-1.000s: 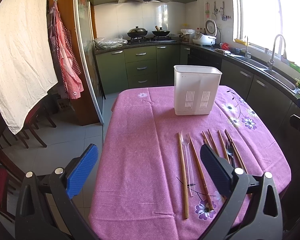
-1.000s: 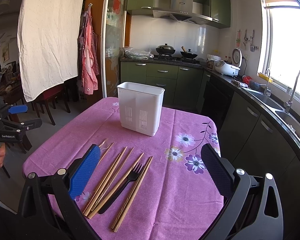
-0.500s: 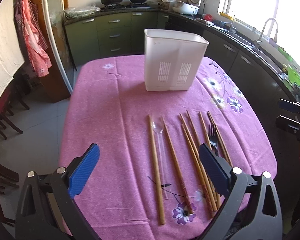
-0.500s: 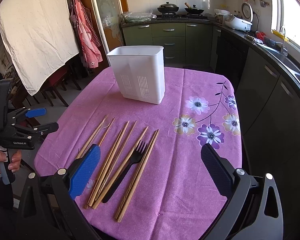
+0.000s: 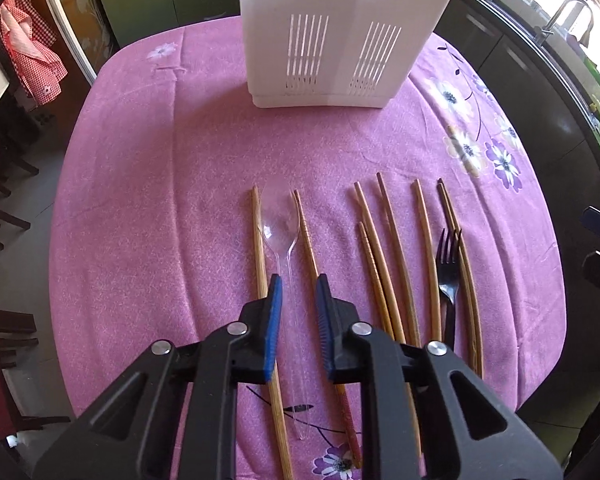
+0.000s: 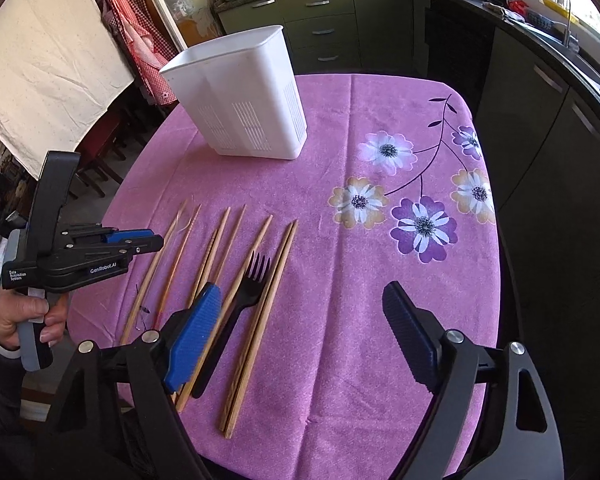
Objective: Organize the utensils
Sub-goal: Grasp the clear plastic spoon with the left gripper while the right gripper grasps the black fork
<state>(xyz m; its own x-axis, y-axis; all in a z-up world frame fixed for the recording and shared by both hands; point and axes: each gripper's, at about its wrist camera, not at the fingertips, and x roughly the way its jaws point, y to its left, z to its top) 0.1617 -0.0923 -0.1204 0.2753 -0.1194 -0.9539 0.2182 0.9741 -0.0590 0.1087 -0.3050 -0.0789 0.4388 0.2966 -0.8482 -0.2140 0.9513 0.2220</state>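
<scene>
A clear plastic spoon (image 5: 281,232) lies on the pink tablecloth (image 5: 180,184) between two wooden chopsticks (image 5: 260,248). My left gripper (image 5: 298,286) hangs over the spoon's handle, its jaws narrowed to a small gap on either side of it; it also shows in the right wrist view (image 6: 140,240). More chopsticks (image 5: 384,256) and a black fork (image 5: 449,276) lie to the right. The white utensil holder (image 5: 340,28) stands behind. My right gripper (image 6: 300,320) is wide open and empty above the fork (image 6: 240,308) and chopsticks (image 6: 268,308).
The table's front and left edges are close to the utensils. Green kitchen cabinets (image 6: 340,24) and a dark counter (image 6: 540,72) run behind and to the right. Chairs (image 5: 4,184) and hanging cloth (image 6: 40,60) are on the left.
My left gripper has dropped low toward the table and narrowed its jaws from wide open to a small gap around the spoon's handle. My right gripper has tilted down closer to the utensils, staying open.
</scene>
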